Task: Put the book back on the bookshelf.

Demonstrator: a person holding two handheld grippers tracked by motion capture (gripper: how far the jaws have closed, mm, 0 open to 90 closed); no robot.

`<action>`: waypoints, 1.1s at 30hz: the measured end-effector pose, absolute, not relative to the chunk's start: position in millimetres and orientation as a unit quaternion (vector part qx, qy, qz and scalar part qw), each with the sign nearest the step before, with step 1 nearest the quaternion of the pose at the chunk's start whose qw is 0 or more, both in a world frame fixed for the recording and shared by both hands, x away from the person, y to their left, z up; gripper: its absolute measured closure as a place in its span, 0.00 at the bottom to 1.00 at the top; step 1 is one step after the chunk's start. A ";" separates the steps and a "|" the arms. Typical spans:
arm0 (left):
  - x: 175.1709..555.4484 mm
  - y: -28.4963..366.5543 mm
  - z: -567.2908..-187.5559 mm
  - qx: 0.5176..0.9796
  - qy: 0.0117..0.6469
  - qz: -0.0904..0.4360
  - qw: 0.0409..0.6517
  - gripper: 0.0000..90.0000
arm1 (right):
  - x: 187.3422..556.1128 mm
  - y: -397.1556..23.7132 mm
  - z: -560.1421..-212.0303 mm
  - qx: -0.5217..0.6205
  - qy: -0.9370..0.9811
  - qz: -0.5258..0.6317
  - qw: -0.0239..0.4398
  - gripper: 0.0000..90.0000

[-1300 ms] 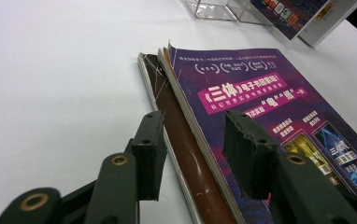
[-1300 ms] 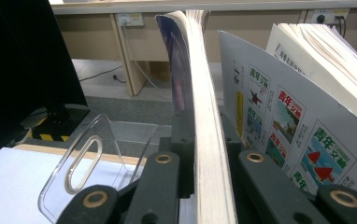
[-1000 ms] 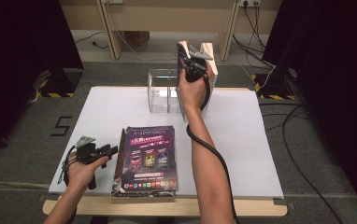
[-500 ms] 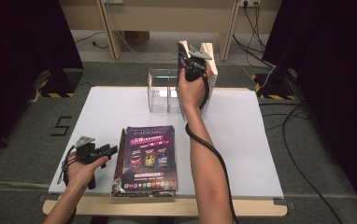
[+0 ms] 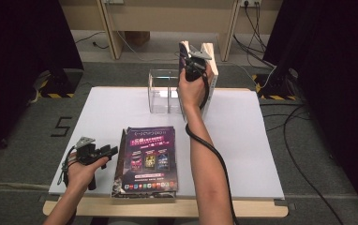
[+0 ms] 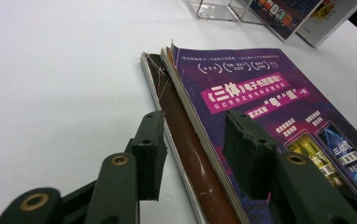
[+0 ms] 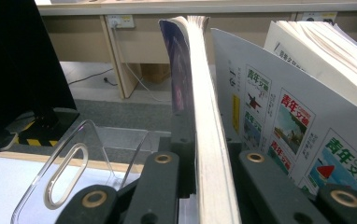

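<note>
A stack of magazines (image 5: 146,159) with a purple cover on top lies flat at the table's front. My left gripper (image 5: 108,152) rests just left of it. In the left gripper view the left gripper (image 6: 197,147) stands open, its jaws straddling the stack's (image 6: 242,102) left edge without pressing on it. At the back my right gripper (image 5: 193,65) is shut on an upright purple-covered magazine (image 7: 200,93), which I see edge-on between the right gripper's (image 7: 202,161) jaws. The magazine (image 5: 184,56) stands beside the clear acrylic holder (image 5: 163,91).
White magazines (image 7: 284,116) with green lettering lean upright right of the held one, shown as a white block (image 5: 211,70) in the high view. The clear holder's wall (image 7: 69,172) has an oval slot. Beyond the white table (image 5: 252,140) are grey floor, cables and wooden legs.
</note>
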State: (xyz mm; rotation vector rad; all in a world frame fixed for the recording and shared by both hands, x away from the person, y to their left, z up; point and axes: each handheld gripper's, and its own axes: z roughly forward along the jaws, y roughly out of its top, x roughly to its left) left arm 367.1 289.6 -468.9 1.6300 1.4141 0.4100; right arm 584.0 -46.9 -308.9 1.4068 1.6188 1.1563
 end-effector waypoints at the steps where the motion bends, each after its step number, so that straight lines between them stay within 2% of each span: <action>1: 367.1 289.5 -468.9 0.661 0.573 0.166 0.455 0.64 | 583.9 -46.8 -308.9 0.542 0.624 0.445 0.346 0.92; 10: 367.1 288.2 -469.6 0.662 0.572 0.166 0.455 0.64 | 582.8 -47.2 -307.9 0.542 0.629 0.438 0.344 0.87; 14: 366.8 287.3 -469.8 0.662 0.572 0.165 0.456 0.64 | 579.9 -47.4 -308.3 0.542 0.633 0.437 0.340 0.80; 33: 366.3 284.7 -470.3 0.664 0.570 0.164 0.455 0.63 | 564.5 -53.6 -315.1 0.536 0.637 0.451 0.322 0.74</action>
